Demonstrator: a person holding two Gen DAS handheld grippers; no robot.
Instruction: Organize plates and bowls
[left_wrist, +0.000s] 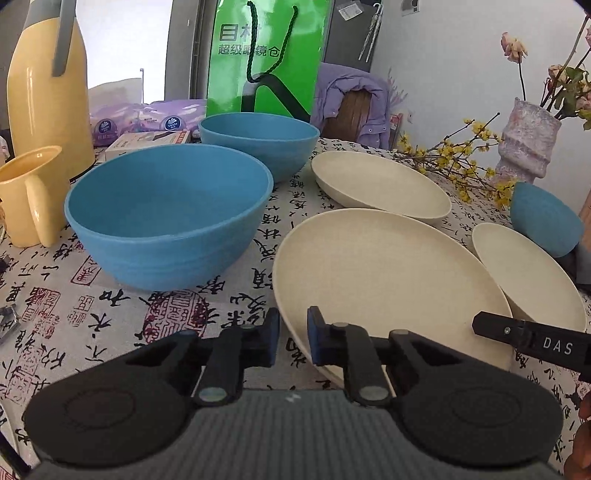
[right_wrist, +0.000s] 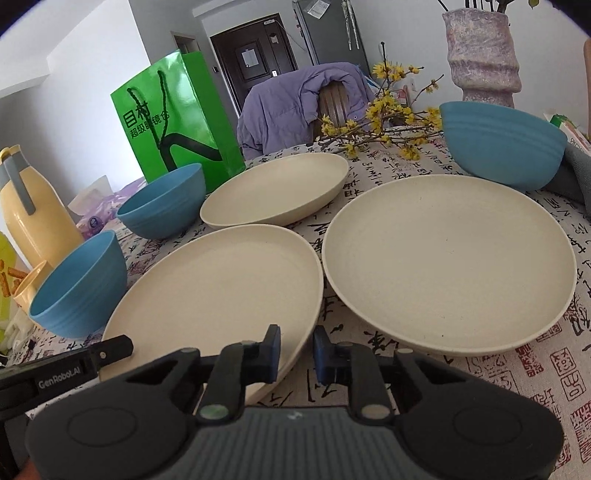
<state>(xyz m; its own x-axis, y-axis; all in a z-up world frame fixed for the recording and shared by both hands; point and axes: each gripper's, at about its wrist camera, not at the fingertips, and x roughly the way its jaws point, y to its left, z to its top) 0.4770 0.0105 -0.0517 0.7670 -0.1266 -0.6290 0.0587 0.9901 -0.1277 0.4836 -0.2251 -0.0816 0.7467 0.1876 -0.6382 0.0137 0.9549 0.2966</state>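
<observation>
The near cream plate (left_wrist: 388, 280) lies flat at my twelve o'clock, its near rim running through both sets of tongs. My left gripper (left_wrist: 293, 338) straddles that rim at about seven o'clock on the plate, my right gripper (right_wrist: 297, 354) at five, jaws nearly closed on the edge. I judge the thin rim could slip and knock the blue bowl (left_wrist: 168, 218) at ten.

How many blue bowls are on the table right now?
3. One nearest the yellow jug, one in front of the green bag, one tilted beside the vase at the far right. None looks stacked; anything outside both views is unknown.
</observation>
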